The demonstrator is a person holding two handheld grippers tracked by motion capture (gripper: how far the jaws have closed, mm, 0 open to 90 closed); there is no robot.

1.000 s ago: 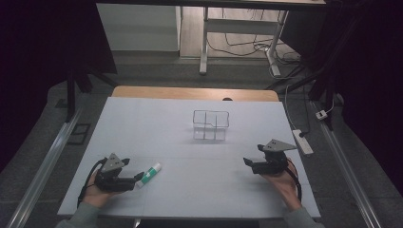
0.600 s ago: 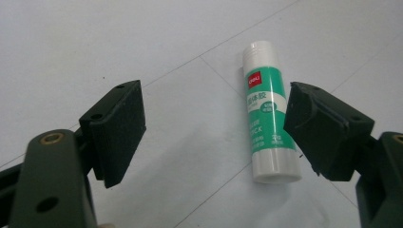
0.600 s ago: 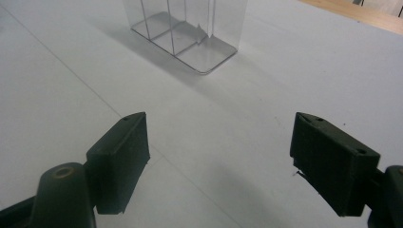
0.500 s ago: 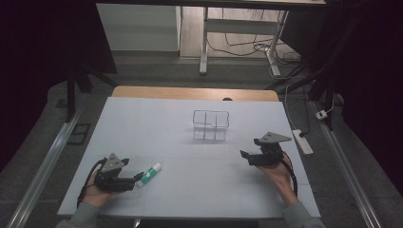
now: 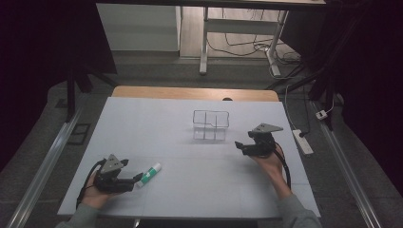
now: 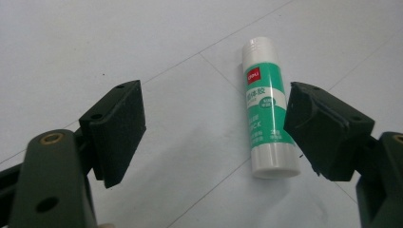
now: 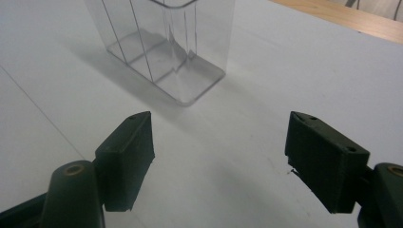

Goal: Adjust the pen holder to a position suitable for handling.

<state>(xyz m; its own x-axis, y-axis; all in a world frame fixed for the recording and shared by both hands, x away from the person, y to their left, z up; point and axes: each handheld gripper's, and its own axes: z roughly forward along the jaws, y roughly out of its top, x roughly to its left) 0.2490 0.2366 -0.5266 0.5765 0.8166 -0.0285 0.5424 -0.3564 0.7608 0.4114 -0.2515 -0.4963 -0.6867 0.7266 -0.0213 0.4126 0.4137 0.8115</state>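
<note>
Glue stick [image 6: 265,114], a white-and-green plastic tube, lies on the white table [image 5: 190,185] just off our left gripper [image 6: 214,130], its long axis running along the spread jaws' reach; our right gripper [image 7: 218,156], also released, faces the clear divided plastic organiser [image 7: 161,42].

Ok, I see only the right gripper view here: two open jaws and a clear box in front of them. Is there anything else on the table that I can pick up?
Observer: Yes. A glue stick lies flat near the left claw.
Operator: Is the left claw already holding it?
Observer: No. In the left gripper view its jaws stand open and the glue stick lies close beside one jaw, not gripped.
Operator: Which colour is the stick, please?
Observer: White with a green label; the white cap end points away from the left claw.
Operator: And is my clear box empty?
Observer: From above, the clear box has several compartments, and I see nothing inside them.
</note>
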